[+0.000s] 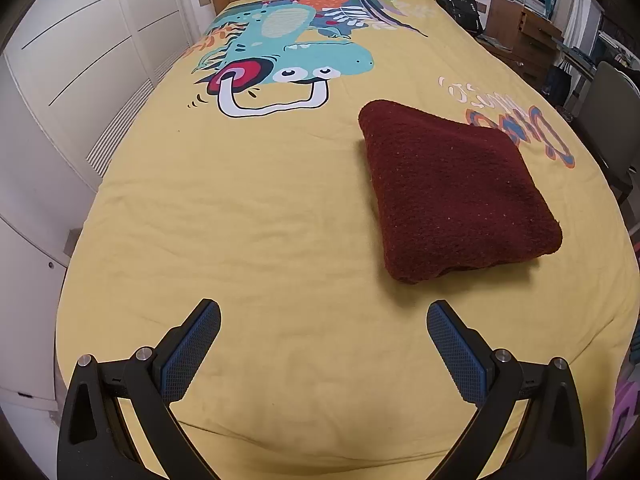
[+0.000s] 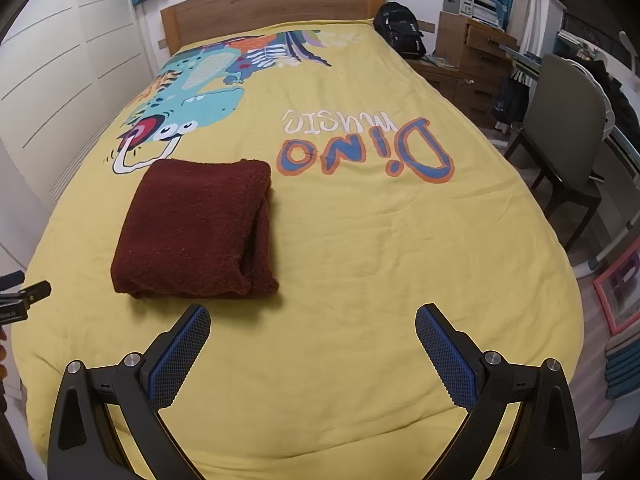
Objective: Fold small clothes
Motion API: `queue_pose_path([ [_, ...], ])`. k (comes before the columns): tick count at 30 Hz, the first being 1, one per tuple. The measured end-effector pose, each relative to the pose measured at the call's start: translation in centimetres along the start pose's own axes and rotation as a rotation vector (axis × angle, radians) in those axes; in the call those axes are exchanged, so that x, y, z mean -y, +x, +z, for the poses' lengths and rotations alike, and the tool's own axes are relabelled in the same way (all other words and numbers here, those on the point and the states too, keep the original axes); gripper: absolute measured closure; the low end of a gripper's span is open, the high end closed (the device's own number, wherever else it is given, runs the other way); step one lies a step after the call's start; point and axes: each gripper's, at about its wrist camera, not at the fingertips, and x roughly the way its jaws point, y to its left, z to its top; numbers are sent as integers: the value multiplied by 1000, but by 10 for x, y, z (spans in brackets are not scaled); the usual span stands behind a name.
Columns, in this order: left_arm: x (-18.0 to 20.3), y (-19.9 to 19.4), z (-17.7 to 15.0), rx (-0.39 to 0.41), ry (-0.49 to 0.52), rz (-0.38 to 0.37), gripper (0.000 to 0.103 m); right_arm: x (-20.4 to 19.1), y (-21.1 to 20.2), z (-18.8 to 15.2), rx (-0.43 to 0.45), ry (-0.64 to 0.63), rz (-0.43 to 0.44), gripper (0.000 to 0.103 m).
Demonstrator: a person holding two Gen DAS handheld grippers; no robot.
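We hold both tools spread wide and empty above the near end of the bed [image 2: 360, 260]: the left tool [image 1: 323, 320] and the right tool [image 2: 313, 322] grip nothing. The dark red knitted garment [image 2: 192, 228] lies on the yellow cover already folded into a thick rectangle, just ahead of the right tool's left finger and ahead and to the right of the left tool. Its layered open edge faces right in the right view. We judge the fold nearly finished; to do the rest well, we should press lightly, square that layered edge, and avoid dragging the bulky knit or rumpling the cover beneath.
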Motion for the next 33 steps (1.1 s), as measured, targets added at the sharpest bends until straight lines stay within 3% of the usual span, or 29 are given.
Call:
queue_pose_path([
  [33,1,-4,-2,-2,26,-7,1,-12,5,-4,-44,-34,-2,1],
])
